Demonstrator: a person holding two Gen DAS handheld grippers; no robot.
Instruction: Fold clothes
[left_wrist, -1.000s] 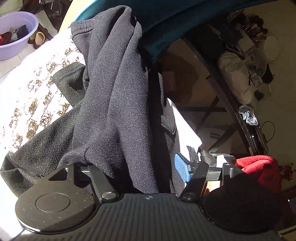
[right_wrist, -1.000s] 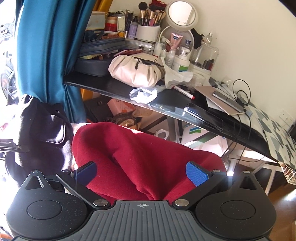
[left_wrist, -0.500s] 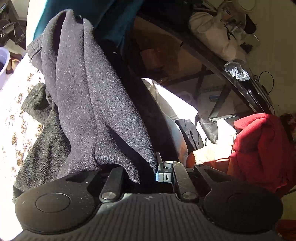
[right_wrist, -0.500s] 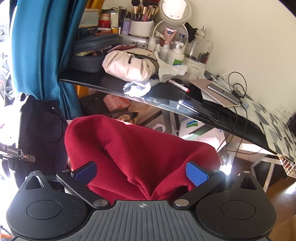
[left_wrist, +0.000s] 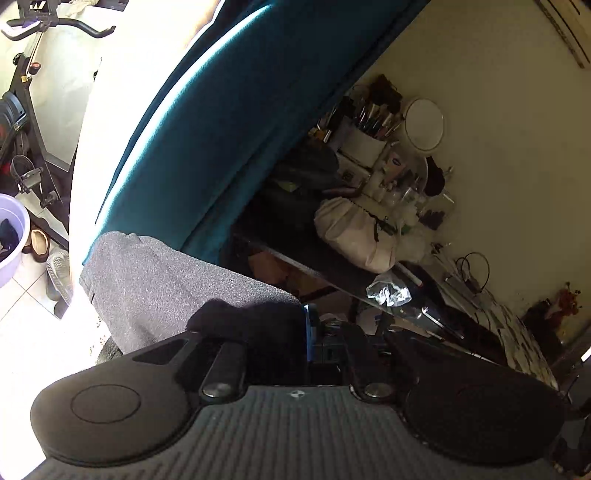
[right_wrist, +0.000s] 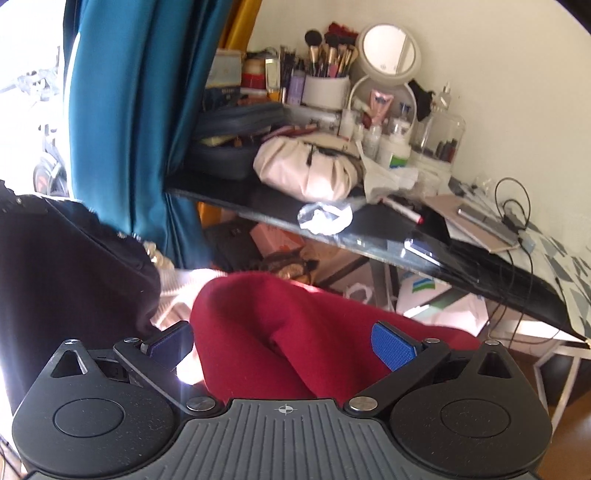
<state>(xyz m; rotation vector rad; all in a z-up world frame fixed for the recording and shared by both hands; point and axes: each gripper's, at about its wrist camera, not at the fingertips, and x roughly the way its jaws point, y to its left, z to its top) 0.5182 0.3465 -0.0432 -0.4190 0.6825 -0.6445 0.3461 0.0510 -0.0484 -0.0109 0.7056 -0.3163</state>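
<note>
In the left wrist view my left gripper (left_wrist: 295, 332) is shut on a dark grey fleece garment (left_wrist: 155, 284), which hangs over its left finger and droops to the left; only one blue pad edge shows. The same garment appears as a black mass (right_wrist: 66, 273) at the left of the right wrist view. My right gripper (right_wrist: 284, 343) stands open, its blue pads (right_wrist: 393, 345) wide apart, with a red garment (right_wrist: 280, 332) bunched between and below the fingers, not clamped.
A teal curtain (left_wrist: 229, 122) hangs close ahead on the left. A black desk (right_wrist: 369, 225) crowded with makeup brushes, a round mirror (right_wrist: 389, 50), a cream pouch (right_wrist: 310, 166) and cables fills the right. A purple basin (left_wrist: 11, 240) and shoes sit on the tiled floor.
The left gripper has tilted up and swung toward the curtain and desk, lifting the grey garment off the patterned bed. The right gripper stayed open and shifted only slightly over the red garment.
</note>
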